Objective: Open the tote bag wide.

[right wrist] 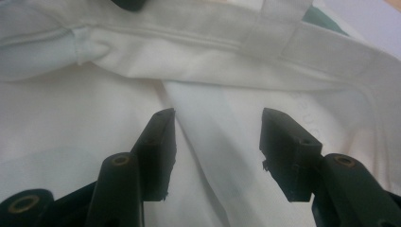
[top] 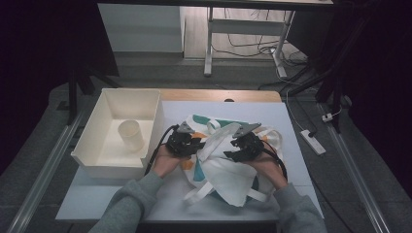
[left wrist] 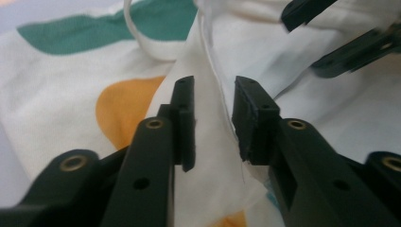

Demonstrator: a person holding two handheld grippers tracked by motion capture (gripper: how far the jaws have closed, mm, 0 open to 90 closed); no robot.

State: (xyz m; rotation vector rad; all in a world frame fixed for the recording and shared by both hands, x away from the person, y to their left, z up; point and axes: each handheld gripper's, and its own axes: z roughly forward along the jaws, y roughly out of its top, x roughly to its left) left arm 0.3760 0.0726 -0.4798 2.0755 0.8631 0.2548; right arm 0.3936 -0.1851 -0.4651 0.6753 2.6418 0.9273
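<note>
A white cloth tote bag [top: 228,167] with green and orange patches lies crumpled on the white mat. My left gripper [top: 194,141] rests at the bag's left side. In the left gripper view its jaws [left wrist: 213,101] stand apart with a raised fold of the white cloth [left wrist: 208,137] between them, and the pads do not press it. My right gripper [top: 232,148] sits on the bag's middle, facing the left one. Its jaws [right wrist: 217,127] are open over white fabric [right wrist: 71,123], and a flat strap [right wrist: 203,118] runs between them.
A white bin [top: 92,160] at the left of the table holds a pale cup [top: 131,134]. The mat [top: 272,114] runs beyond the bag to the wooden table edge. A power strip [top: 312,141] lies on the floor at the right.
</note>
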